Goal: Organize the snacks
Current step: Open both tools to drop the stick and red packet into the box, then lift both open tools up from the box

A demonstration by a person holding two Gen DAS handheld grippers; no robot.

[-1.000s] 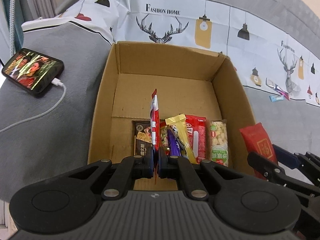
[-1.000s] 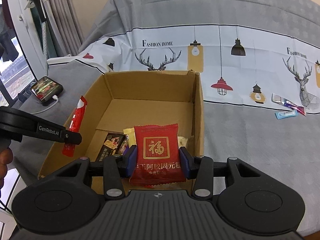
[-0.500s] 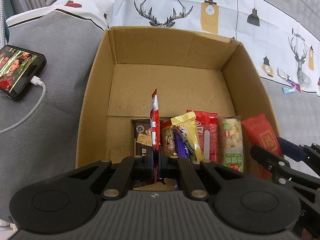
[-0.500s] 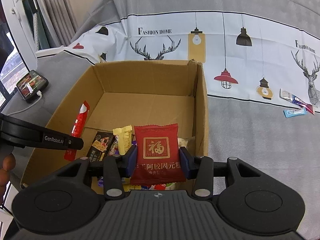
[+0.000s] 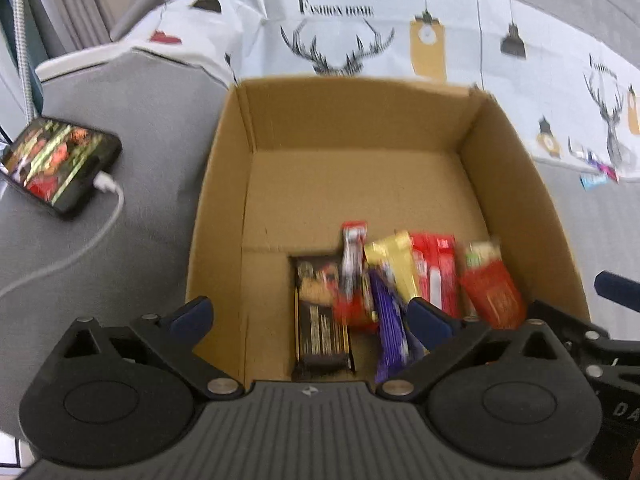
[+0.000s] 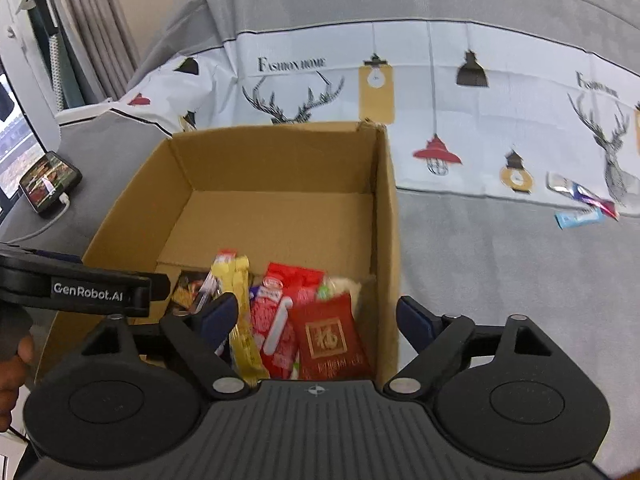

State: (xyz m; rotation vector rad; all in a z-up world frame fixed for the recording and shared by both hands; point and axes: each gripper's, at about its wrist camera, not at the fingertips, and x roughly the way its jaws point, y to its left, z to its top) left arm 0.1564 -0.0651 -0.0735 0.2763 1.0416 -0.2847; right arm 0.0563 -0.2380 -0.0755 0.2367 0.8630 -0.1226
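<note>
A brown cardboard box (image 5: pixel 224 184) (image 6: pixel 384 208) sits on a grey printed cloth. Several snack packets lie in a row at its near end. Among them are a slim red-and-white packet (image 5: pixel 352 268), a dark biscuit bar (image 5: pixel 320 316), a purple bar (image 5: pixel 388 320), a yellow packet (image 6: pixel 240 312) and a red packet with a gold square (image 5: pixel 494 294) (image 6: pixel 330 338). My left gripper (image 5: pixel 308 316) is open and empty above the packets. My right gripper (image 6: pixel 318 316) is open and empty over the box's near right corner. The left gripper also shows in the right wrist view (image 6: pixel 100 292).
A lit phone (image 5: pixel 56 164) on a white cable lies on the cloth left of the box. A few loose snack packets (image 6: pixel 580 204) lie on the cloth far to the right. Curtains hang at the far left.
Both grippers opened. The slim red-and-white packet dropped from the left gripper into the box; the red packet dropped from the right gripper onto the row's right end.
</note>
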